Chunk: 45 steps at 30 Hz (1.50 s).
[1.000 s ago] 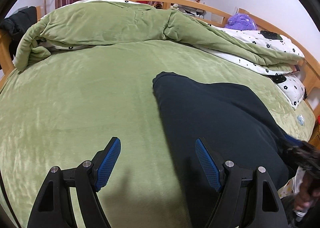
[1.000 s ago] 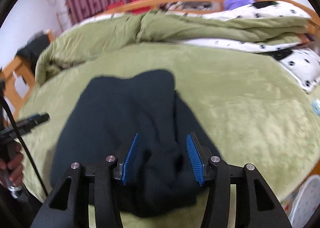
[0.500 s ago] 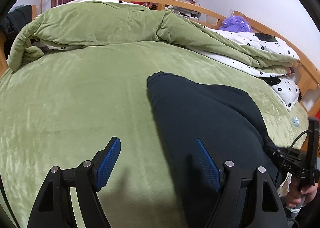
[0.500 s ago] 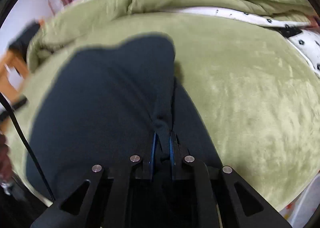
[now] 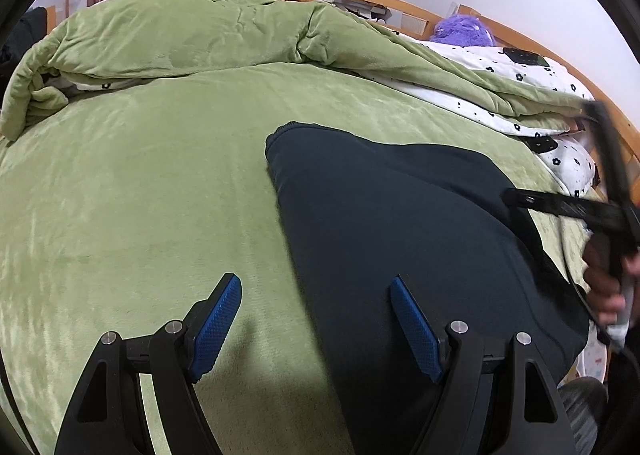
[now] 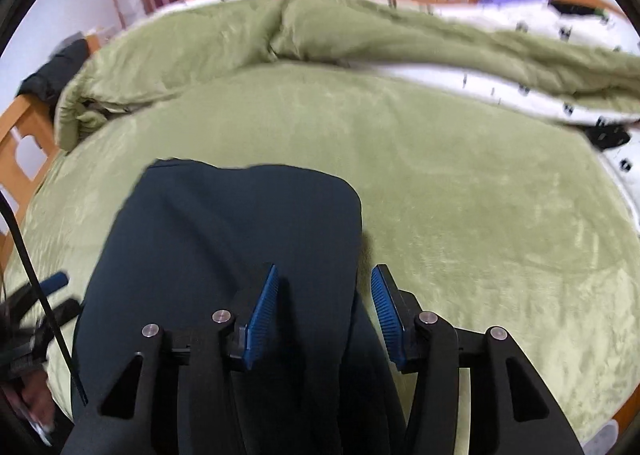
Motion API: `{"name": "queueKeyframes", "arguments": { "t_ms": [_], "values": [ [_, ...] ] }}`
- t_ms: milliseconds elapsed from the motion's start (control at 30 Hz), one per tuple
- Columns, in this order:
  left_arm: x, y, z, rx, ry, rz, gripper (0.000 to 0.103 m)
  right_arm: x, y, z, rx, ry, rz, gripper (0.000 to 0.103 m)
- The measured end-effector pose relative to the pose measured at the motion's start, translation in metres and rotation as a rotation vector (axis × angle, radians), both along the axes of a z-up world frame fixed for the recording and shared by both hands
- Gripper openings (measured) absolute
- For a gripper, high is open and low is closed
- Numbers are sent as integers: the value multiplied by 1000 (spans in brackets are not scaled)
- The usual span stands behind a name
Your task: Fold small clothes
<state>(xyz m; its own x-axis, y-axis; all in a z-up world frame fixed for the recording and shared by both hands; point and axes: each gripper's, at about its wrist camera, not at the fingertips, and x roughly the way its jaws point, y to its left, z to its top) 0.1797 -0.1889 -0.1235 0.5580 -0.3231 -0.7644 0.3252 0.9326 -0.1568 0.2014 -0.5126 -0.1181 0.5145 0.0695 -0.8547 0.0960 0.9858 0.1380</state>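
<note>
A dark navy garment [image 5: 400, 223] lies folded flat on the green bed cover [image 5: 140, 195]; it also shows in the right wrist view [image 6: 240, 231]. My left gripper [image 5: 316, 319] is open and empty above the garment's left edge, one blue pad over the cover, one over the cloth. My right gripper [image 6: 324, 307] is open and empty above the garment's near right edge. The right gripper also shows at the right of the left wrist view [image 5: 568, 207].
A rumpled green quilt [image 5: 200, 39] lies across the far side of the bed, over white flower-print bedding [image 5: 520, 71]. A purple plush toy [image 5: 464, 31] sits by the wooden bed frame [image 6: 24, 135]. Striped curtains hang behind.
My right gripper was shut on a fold of the garment half a second ago; it has opened and let go, and the cloth lies flatter. The left gripper stayed open, barely moving.
</note>
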Motion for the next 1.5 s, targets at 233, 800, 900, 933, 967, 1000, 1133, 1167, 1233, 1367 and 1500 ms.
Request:
{"name": "queueKeyframes", "arguments": {
  "t_ms": [233, 800, 900, 933, 967, 1000, 1133, 1167, 1233, 1367, 1500],
  "values": [
    [4, -5, -12, 10, 18, -27, 76, 14, 1, 5, 26, -95, 152, 13],
    [-4, -8, -6, 8, 18, -26, 76, -58, 14, 29, -119, -171, 121, 35],
    [-11, -9, -3, 0, 19, -42, 76, -77, 22, 14, -123, -110, 175, 36],
    [-15, -10, -2, -1, 19, -50, 76, -79, 24, 9, -145, -95, 177, 36],
    [-17, -11, -2, -1, 20, -56, 76, -84, 26, 1, -186, -73, 170, 36],
    [-21, -11, -2, -2, 22, -65, 76, -88, 26, -8, -229, -38, 154, 36],
    [-39, -14, -5, -9, 39, -101, 76, -102, 18, -21, -203, -2, 105, 35],
    [-45, -15, -5, -4, 40, -113, 76, -105, 20, -18, -225, -7, 101, 36],
    [-56, -17, -3, 8, 29, -129, 76, -108, 22, -11, -243, -15, 81, 36],
    [-69, -15, 0, 4, 27, -151, 76, -128, 23, 7, -167, -80, 67, 36],
    [-77, -16, -8, 16, 50, -158, 76, -144, 34, 15, -113, -125, 114, 36]
  ]
}}
